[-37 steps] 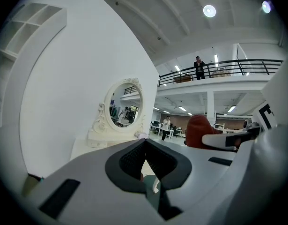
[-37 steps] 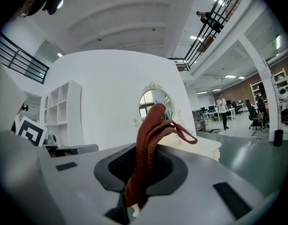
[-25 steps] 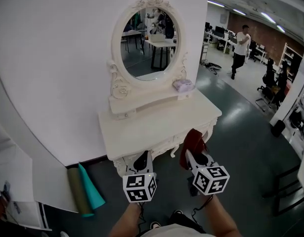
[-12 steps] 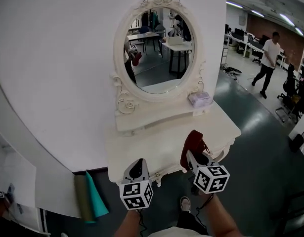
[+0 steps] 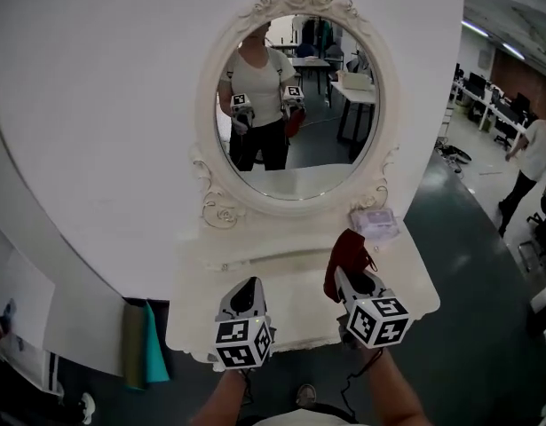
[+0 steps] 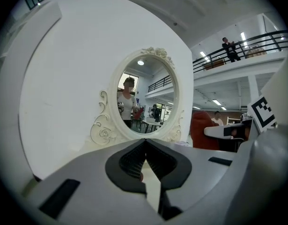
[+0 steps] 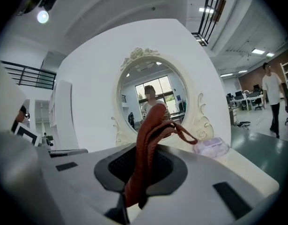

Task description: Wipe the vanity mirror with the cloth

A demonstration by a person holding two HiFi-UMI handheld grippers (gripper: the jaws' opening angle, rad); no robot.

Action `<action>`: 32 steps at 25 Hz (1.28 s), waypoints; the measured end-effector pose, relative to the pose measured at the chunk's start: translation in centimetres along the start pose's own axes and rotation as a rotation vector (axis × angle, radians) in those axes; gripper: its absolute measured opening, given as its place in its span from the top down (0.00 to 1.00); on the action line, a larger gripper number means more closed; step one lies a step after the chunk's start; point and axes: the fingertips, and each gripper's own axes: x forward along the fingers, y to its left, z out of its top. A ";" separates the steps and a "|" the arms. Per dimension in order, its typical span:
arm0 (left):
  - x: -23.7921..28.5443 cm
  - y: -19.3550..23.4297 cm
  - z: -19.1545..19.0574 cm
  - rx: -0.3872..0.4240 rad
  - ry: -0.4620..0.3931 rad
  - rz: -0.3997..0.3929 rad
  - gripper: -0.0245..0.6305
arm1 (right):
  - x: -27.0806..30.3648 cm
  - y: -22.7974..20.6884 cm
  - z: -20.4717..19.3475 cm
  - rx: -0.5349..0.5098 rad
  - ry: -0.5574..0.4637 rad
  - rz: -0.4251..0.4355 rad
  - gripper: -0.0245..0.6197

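An oval vanity mirror (image 5: 295, 105) in a carved white frame stands on a white dressing table (image 5: 201, 313) against the white wall. It also fills the middle of the left gripper view as the mirror (image 6: 144, 97) and of the right gripper view as the mirror (image 7: 153, 95). My right gripper (image 5: 344, 278) is shut on a dark red cloth (image 5: 347, 254), which bunches up out of the jaws as the cloth (image 7: 151, 144). My left gripper (image 5: 244, 298) is shut and holds nothing. Both grippers hover over the table's front edge, well short of the glass.
A small clear lilac packet (image 5: 375, 222) lies on the table's shelf at the right of the mirror. Green and teal rolls (image 5: 144, 344) lean at the table's left. A person (image 5: 534, 162) walks on the green floor at the far right.
The view has closed in on the mirror, which now looks larger and reflects the person holding both grippers. Both grippers stay low in front, the cloth still held.
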 end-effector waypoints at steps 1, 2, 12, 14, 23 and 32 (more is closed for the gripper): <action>0.8 0.1 0.3 -0.002 -0.004 0.019 0.95 | 1.0 -0.6 0.5 -0.005 0.007 0.019 0.86; 1.5 0.3 0.6 -0.003 -0.006 0.037 0.95 | 2.0 -1.2 0.9 -0.014 0.013 0.039 0.86; 8.5 3.9 3.8 -0.007 -0.021 0.122 0.95 | 10.6 -1.2 4.4 -0.140 0.037 0.180 0.86; 9.4 4.5 4.5 0.003 -0.012 0.125 0.95 | 11.7 -1.1 4.8 -0.159 0.045 0.197 0.86; 12.9 5.6 13.0 0.078 -0.074 0.093 0.95 | 17.1 0.5 15.9 -0.424 -0.012 0.278 0.86; 14.5 6.8 25.0 0.166 -0.178 0.107 0.95 | 21.1 6.0 28.4 -0.735 -0.075 0.294 0.86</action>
